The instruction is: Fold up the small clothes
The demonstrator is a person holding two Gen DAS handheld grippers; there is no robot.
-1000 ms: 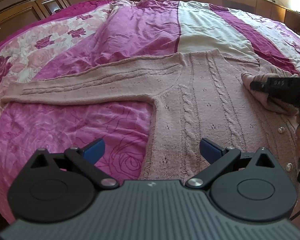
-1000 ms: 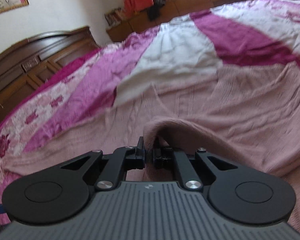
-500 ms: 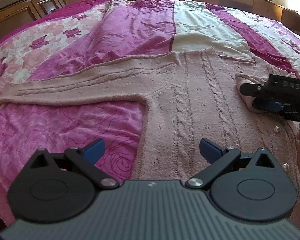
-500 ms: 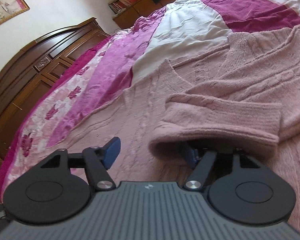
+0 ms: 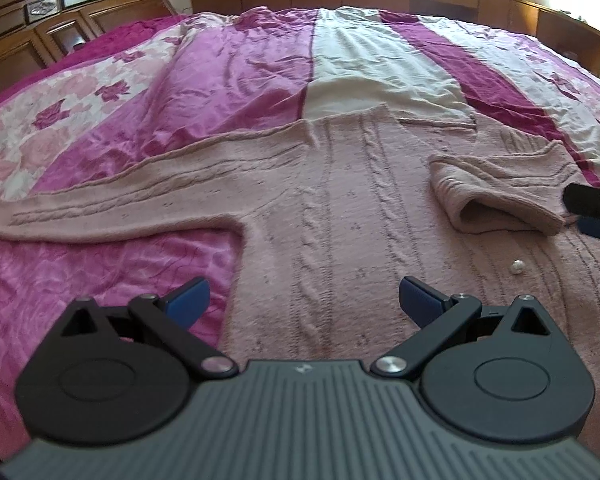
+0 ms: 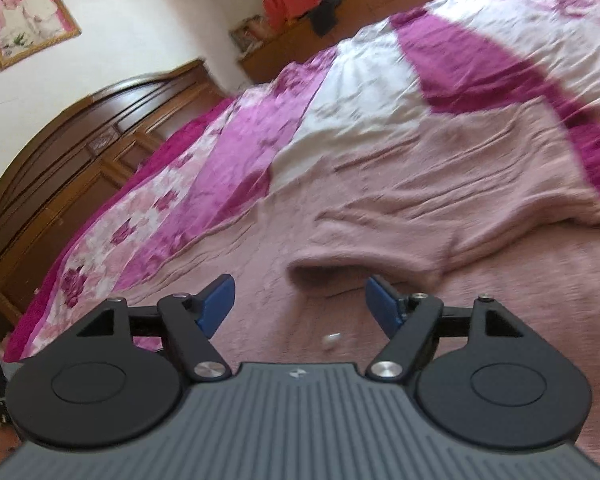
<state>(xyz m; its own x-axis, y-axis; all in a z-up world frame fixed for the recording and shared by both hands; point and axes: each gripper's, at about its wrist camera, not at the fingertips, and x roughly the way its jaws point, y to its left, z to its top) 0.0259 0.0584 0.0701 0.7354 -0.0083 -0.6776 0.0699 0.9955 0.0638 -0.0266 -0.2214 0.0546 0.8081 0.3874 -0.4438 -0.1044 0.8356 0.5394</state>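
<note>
On the bed (image 5: 228,60), one pink knit cardigan (image 5: 340,216) lies flat on the pink, magenta and white bedspread (image 5: 380,68). One sleeve (image 5: 112,208) stretches out to the left; the other sleeve (image 5: 500,196) is folded across the chest, cuff open. One pearl button (image 5: 517,267) shows below it. Left tongs (image 5: 304,300) apart, empty, over the cardigan's lower part. Right tongs (image 6: 300,304) apart, empty, just before the folded cuff (image 6: 364,264). One framed photo (image 6: 26,16) on the wall.

Bedspread (image 5: 236,80) — magenta, headboard (image 6: 60,160), framed photo (image 6: 28,16)
</note>
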